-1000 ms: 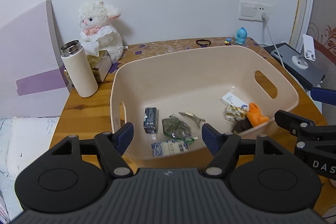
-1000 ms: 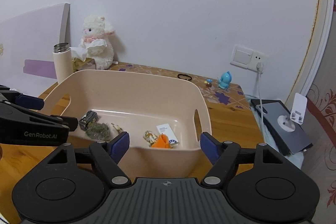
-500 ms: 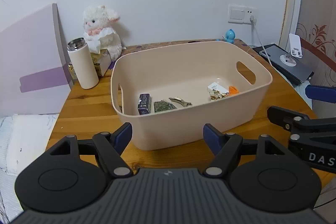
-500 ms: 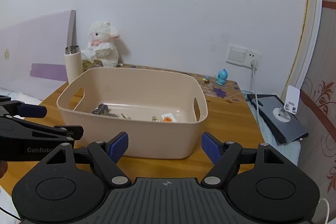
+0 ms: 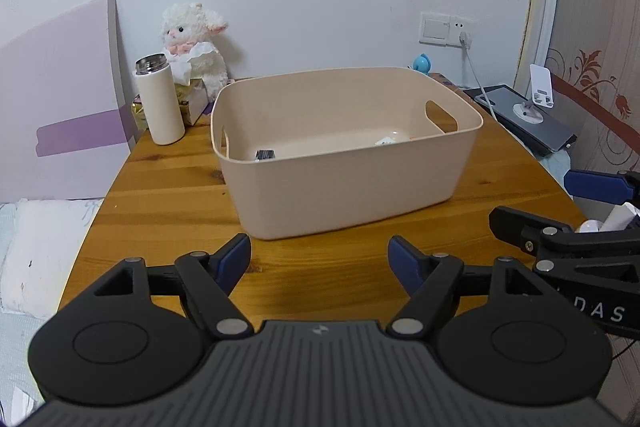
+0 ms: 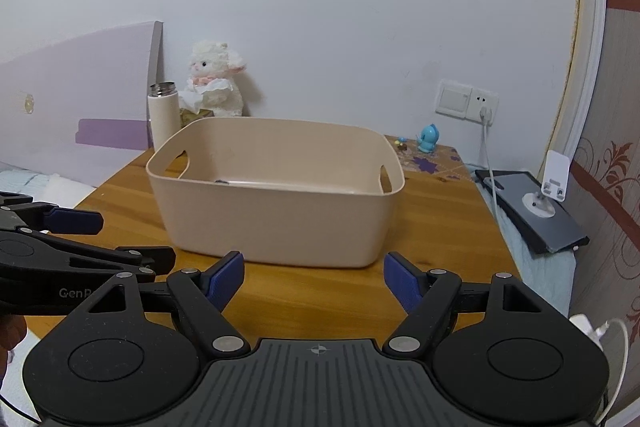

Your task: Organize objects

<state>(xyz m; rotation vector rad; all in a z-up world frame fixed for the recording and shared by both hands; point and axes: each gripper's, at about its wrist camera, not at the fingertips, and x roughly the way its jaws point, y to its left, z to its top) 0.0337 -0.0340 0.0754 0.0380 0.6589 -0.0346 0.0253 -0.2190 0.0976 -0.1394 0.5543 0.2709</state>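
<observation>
A round-edged wooden table (image 5: 168,187) with a glossy, knotty honey-coloured plank top carries everything here. Near its middle stands the smooth beige plastic storage bin (image 5: 344,187), rectangular with rounded corners, flared walls and an oval handle slot cut in each short end. Only slivers of its contents show over the rim: a small dark box (image 5: 265,155) near the left end and a white packet (image 5: 385,141) with a speck of orange toward the right end; the rest of the floor is hidden.

Behind the bin's left end, against the wall, sits a fluffy white plush lamb (image 5: 194,43), and beside it an upright cream cylindrical flask with a bare steel neck (image 5: 159,99). A slim dark grey tablet-like slab (image 5: 528,123) lies off the table's right edge with a white phone stand (image 5: 540,95) on it. A small glossy blue figurine (image 6: 429,138) stands at the back right of the table.

The left gripper (image 5: 319,259) is level, low over the table's near edge, its blue-padded fingers (image 5: 236,259) spread wide with nothing between them, pointing at the bin's long side. The right gripper (image 6: 313,281) hovers alongside in the same pose, fingers equally wide and empty.
</observation>
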